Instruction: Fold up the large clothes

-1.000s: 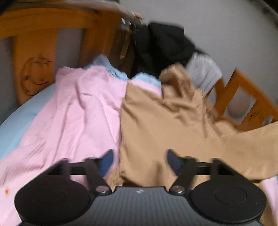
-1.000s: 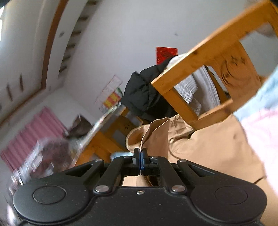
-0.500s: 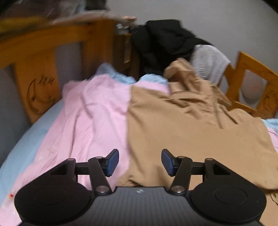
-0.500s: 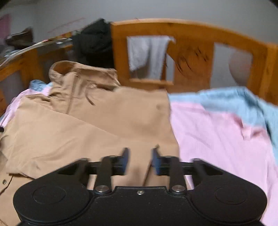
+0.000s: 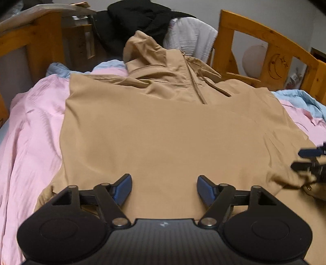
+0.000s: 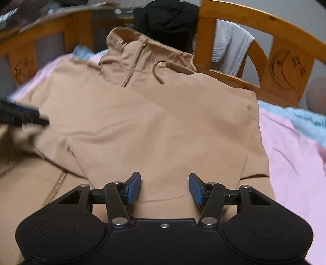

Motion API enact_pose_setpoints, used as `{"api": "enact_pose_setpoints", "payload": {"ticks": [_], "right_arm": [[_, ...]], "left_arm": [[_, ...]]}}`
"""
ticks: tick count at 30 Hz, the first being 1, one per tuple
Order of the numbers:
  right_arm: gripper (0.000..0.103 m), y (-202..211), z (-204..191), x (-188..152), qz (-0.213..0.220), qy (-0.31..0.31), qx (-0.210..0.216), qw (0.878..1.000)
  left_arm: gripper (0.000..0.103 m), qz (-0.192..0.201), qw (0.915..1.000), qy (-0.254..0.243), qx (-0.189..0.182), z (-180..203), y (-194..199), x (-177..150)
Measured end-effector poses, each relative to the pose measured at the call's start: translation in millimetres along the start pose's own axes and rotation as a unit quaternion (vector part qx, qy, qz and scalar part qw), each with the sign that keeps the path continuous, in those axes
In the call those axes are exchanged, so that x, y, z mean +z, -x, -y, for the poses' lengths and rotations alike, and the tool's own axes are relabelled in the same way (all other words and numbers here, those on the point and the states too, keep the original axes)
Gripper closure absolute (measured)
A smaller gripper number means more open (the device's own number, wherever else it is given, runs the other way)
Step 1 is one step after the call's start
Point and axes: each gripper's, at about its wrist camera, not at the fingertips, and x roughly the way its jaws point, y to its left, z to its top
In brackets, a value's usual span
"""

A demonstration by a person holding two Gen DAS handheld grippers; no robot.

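A tan hooded jacket (image 5: 163,130) lies spread on the bed, hood and zipper at the far end; it also fills the right wrist view (image 6: 163,122), with a sleeve folded across its body. My left gripper (image 5: 164,188) is open and empty over the jacket's near part. My right gripper (image 6: 164,188) is open and empty over the jacket's near right side. The right gripper's fingers (image 5: 307,152) show at the right edge of the left wrist view. The left gripper's fingers (image 6: 30,119) show blurred at the left edge of the right wrist view.
A pink quilt (image 5: 30,132) with a blue underside covers the bed (image 6: 295,152). A wooden bed frame (image 5: 264,38) with moon and star carvings surrounds it. Black clothing (image 5: 138,18) and a white garment (image 5: 193,34) hang over the far end.
My right gripper has opened and let go of the jacket, then swung down over it. The jacket now lies flat. My left gripper has moved right over the jacket's middle.
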Motion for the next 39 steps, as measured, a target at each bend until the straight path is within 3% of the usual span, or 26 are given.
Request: {"api": "enact_pose_setpoints", "payload": {"ticks": [2,5,9,13,16,19,21,22,23,28,32,36,39], "right_arm": [[0.046,9,6,9,0.016,-0.022,0.015,1.000],[0.036,11,8,41,0.047,-0.019,0.036,0.998],[0.032,-8,-5,118,0.086,-0.018,0.085,0.993],[0.031,-52,-39,204,0.108,-0.023,0.136,0.984],[0.037,-95,-72,256,0.098,-0.031,0.143,0.984],[0.041,-130,-100,288,0.090,-0.040,0.125,0.987],[0.053,-146,-117,296,0.081,-0.020,0.106,0.991],[0.079,-151,-123,298,0.074,-0.012,0.096,0.993],[0.099,-154,-125,299,0.068,-0.012,0.092,0.993],[0.100,-111,-128,267,0.139,-0.019,0.094,0.986],[0.100,-52,-135,196,0.204,0.004,0.089,0.975],[0.100,-20,-144,126,0.224,0.018,0.076,0.971],[0.100,-10,-149,92,0.228,0.001,0.072,0.971]], "left_arm": [[0.015,0.001,0.9999,0.004,-0.014,-2,4,0],[0.013,0.004,0.9992,0.029,-0.029,-8,8,-3],[0.013,0.011,0.9972,0.059,-0.044,-14,17,-5],[0.011,0.020,0.9919,0.106,-0.067,-32,35,-4],[0.010,0.038,0.9892,0.129,-0.059,-49,52,-3],[0.009,0.055,0.9871,0.145,-0.041,-66,67,-3],[0.009,0.064,0.9847,0.158,-0.034,-77,76,-3],[0.009,0.070,0.9832,0.166,-0.031,-82,80,-2],[0.009,0.076,0.9820,0.171,-0.028,-85,83,-1],[0.009,0.122,0.9766,0.176,-0.009,-98,99,16],[0.009,0.162,0.9706,0.178,-0.010,-103,107,43],[0.008,0.167,0.9717,0.160,-0.049,-97,98,81],[0.006,0.156,0.9757,0.134,-0.077,-85,79,116]]}}
